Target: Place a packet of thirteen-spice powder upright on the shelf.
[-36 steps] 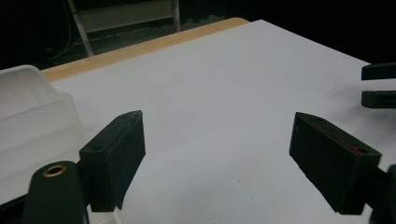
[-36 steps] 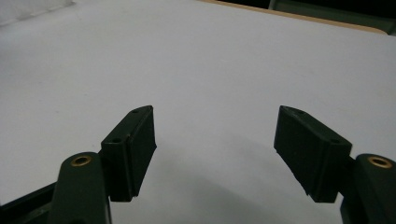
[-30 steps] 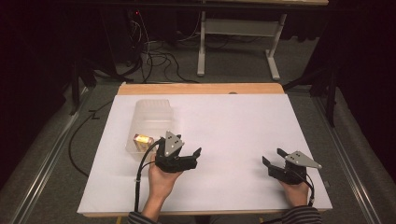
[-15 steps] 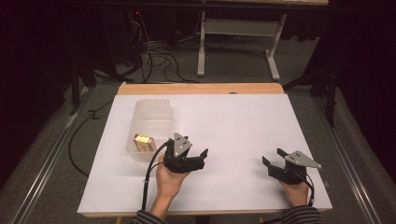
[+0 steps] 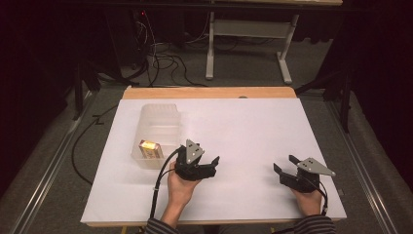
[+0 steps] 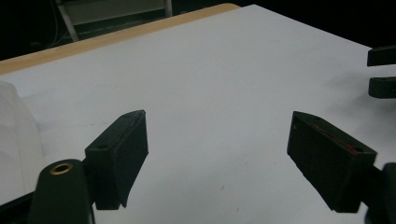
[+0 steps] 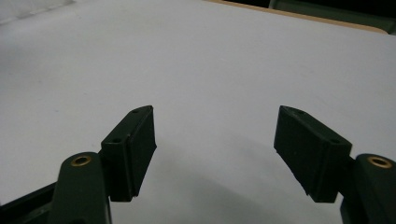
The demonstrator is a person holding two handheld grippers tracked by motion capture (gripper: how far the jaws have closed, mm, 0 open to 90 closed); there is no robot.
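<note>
Jaws on your left gripper (image 5: 203, 168) are standing spread with nothing between them, having just been closing a little; in the left gripper view they are framing bare white counter (image 6: 224, 93). Your right gripper (image 5: 288, 171) is sitting at the lower right of the high view, its jaws also spread over bare counter. From above, the clear plastic container (image 5: 158, 131) is lying left of centre, holding a small yellow box (image 5: 150, 146); the left gripper view is catching just its pale wall (image 6: 16, 140) at the left edge.
</note>
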